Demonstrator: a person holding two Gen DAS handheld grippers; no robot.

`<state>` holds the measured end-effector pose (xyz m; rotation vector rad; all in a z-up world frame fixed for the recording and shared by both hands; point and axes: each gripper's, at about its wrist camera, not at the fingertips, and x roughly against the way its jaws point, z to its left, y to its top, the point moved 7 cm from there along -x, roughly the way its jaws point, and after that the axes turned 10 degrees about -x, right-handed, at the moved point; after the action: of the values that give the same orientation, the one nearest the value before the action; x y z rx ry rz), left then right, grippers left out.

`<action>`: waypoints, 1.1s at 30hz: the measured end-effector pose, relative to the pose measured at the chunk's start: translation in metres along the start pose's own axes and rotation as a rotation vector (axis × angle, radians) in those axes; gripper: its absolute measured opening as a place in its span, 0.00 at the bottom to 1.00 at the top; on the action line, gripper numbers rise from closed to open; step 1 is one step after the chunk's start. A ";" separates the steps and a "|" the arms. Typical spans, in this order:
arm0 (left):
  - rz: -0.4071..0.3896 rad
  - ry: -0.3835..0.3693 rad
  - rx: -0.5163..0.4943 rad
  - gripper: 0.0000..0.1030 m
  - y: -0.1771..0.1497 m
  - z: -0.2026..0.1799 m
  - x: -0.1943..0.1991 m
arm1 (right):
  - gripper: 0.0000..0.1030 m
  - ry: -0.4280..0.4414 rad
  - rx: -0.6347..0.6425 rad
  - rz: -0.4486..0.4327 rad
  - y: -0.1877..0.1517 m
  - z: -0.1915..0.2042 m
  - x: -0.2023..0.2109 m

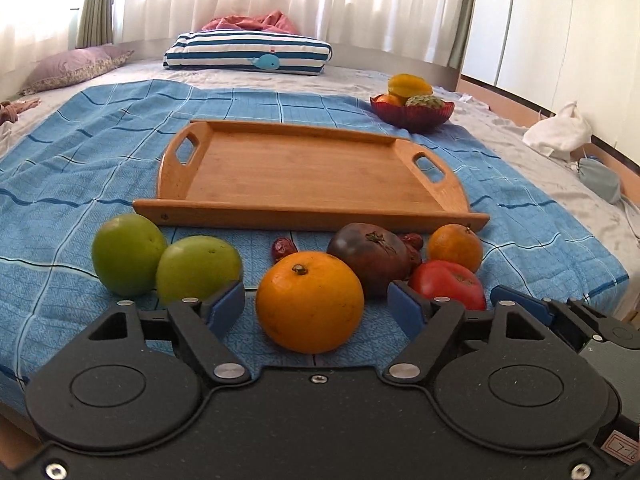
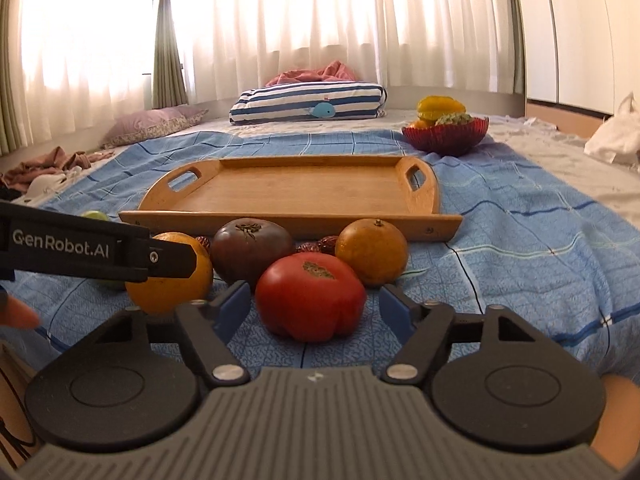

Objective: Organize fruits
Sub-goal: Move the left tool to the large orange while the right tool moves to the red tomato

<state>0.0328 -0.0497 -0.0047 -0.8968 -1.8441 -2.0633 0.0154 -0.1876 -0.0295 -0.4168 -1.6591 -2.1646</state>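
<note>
Sunlit white curtains (image 2: 280,40) hang behind a bed spread with a blue checked blanket (image 1: 80,168), and a striped whale pillow (image 1: 248,54) lies at the far end. An empty wooden tray (image 1: 304,172) sits in the middle of the blanket, with a red bowl (image 1: 412,114) holding a starfruit (image 1: 410,84) and other fruit beyond its right corner. In front of the tray's near edge the loose fruit is bunched together: two green apples (image 1: 128,254) touching each other on the left, a large orange (image 1: 310,302), a dark purple tomato (image 1: 370,258), a red tomato (image 2: 310,298), a smaller orange (image 2: 372,252) and a few red dates (image 1: 284,248) behind them. The left gripper (image 1: 316,308) has its jaws spread wide on either side of the large orange, not touching it. The right gripper (image 2: 314,308) is likewise wide apart, flanking the red tomato without contact.
</note>
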 end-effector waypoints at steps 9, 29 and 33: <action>0.008 -0.002 0.012 0.67 0.000 0.002 -0.006 | 0.71 0.022 -0.051 0.006 -0.001 -0.004 -0.001; 0.034 -0.001 0.074 0.66 -0.008 0.008 -0.024 | 0.69 0.033 -0.087 0.016 -0.002 -0.004 -0.004; 0.037 -0.001 0.080 0.66 -0.008 0.008 -0.026 | 0.69 0.032 -0.086 0.015 -0.002 -0.004 -0.005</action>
<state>0.0507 -0.0461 -0.0262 -0.9042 -1.8813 -1.9536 0.0190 -0.1899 -0.0345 -0.4153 -1.5457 -2.2257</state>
